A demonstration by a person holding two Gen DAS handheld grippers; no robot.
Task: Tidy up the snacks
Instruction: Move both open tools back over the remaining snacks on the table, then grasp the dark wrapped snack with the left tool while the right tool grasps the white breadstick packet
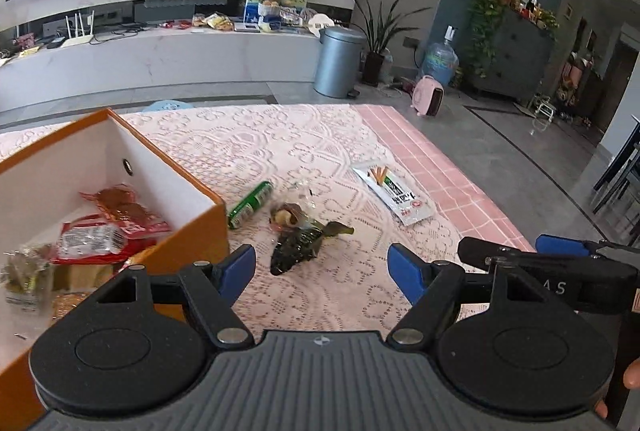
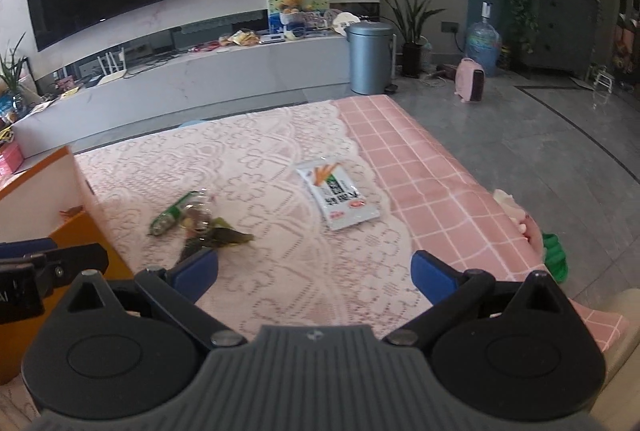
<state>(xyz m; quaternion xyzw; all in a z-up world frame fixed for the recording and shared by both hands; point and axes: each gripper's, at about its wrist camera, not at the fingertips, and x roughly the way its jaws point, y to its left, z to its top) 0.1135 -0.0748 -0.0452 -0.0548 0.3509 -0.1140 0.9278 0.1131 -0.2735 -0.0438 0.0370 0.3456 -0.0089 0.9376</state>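
Observation:
An orange box (image 1: 200,227) with white inner walls stands at the left and holds several snack packets, among them red ones (image 1: 116,219). On the lace cloth beside it lie a green tube snack (image 1: 251,204), a clear-wrapped snack (image 1: 286,215), a dark green packet (image 1: 298,247) and, further right, a white packet with orange sticks printed on it (image 1: 394,191). My left gripper (image 1: 322,271) is open just short of the dark packet, nothing between its blue pads. My right gripper (image 2: 316,273) is open too, with the white packet (image 2: 338,197) ahead of it and the dark packet (image 2: 218,237) at its left finger.
The pink checked tablecloth (image 2: 420,167) ends at the right edge, with grey floor beyond. A grey bin (image 2: 370,57), a potted plant (image 2: 412,27), a water bottle (image 2: 482,45) and a pink heater (image 2: 470,79) stand on the floor. A long TV counter runs across the back.

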